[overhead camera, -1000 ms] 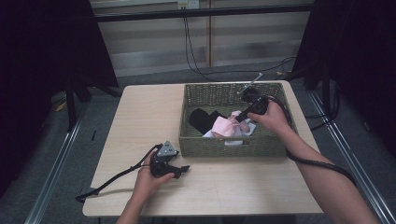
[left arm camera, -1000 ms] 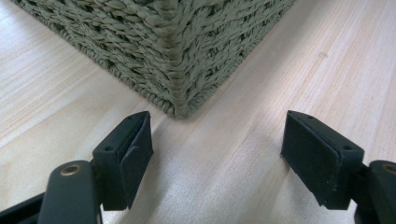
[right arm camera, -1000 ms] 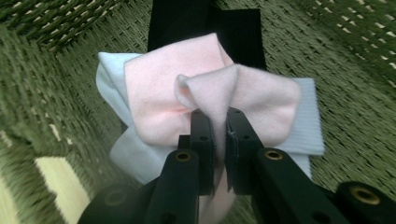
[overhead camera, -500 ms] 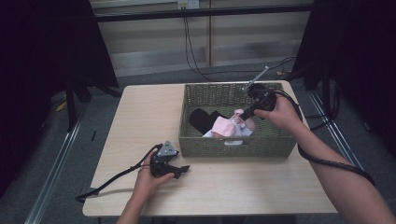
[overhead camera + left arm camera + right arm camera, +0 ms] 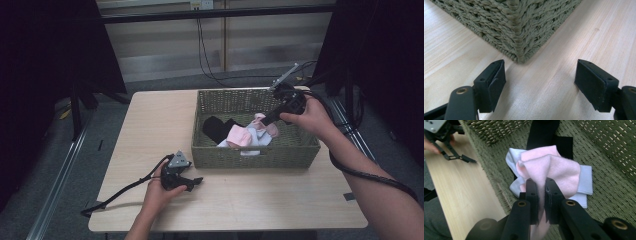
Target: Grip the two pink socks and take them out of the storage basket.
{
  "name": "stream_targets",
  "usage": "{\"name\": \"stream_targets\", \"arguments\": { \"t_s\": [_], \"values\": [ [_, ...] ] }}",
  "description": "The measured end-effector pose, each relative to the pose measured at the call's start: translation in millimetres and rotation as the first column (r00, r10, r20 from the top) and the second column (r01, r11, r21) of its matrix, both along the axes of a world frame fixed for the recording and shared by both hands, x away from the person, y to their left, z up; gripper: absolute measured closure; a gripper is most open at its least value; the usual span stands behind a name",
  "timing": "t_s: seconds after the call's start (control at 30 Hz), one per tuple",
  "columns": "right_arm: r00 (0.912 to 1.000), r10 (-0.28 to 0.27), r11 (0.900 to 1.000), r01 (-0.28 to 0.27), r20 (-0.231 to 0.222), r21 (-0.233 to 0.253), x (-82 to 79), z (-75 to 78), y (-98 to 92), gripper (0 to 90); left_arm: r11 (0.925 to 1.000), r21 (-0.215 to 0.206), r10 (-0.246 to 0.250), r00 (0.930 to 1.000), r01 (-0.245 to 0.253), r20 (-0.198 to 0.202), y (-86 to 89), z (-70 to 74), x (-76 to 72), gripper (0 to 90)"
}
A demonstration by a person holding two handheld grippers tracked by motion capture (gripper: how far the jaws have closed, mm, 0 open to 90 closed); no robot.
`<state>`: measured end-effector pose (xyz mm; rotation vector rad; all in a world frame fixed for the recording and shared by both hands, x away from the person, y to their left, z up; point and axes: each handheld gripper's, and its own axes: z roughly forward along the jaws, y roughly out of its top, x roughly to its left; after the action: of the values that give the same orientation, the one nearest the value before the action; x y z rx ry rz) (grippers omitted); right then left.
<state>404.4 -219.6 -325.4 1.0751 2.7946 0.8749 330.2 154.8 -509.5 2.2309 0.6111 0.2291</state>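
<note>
Right gripper (image 5: 541, 192), fingers clenched on the pink sock (image 5: 554, 167), is lifting it over the basket's (image 5: 255, 157) right side; next, carrying it clear; left gripper (image 5: 540, 82) is resting released near the surface's (image 5: 165, 120) front-left corner.

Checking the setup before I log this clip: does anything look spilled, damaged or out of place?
Nothing stands out. The woven basket sits square and intact on the table, with the socks inside it. The right tool is shut on a pink sock; the left tool rests open by the basket's corner.
</note>
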Motion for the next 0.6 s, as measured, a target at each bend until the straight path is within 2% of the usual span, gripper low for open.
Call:
{"name": "stream_targets", "arguments": {
  "t_s": [0.2,0.3,0.6],
  "values": [
    [0.9996,0.029,0.999,-0.029,0.003,0.019,-8.0,7.7,-0.4,82.8,1.0000,0.002,0.000,1.0000,0.000,-0.001,0.1,0.1,0.0,24.3],
    [0.9991,0.042,0.999,-0.042,0.006,0.013,-10.7,10.5,0.6,82.8,1.0000,0.001,-0.001,1.0000,0.001,-0.001,0.1,0.1,0.0,24.3],
    [0.9929,0.116,0.993,-0.117,0.027,0.018,-28.6,23.0,8.4,82.7,1.0000,0.001,-0.001,1.0000,0.001,-0.001,0.1,0.1,0.0,24.2]
  ]
}}
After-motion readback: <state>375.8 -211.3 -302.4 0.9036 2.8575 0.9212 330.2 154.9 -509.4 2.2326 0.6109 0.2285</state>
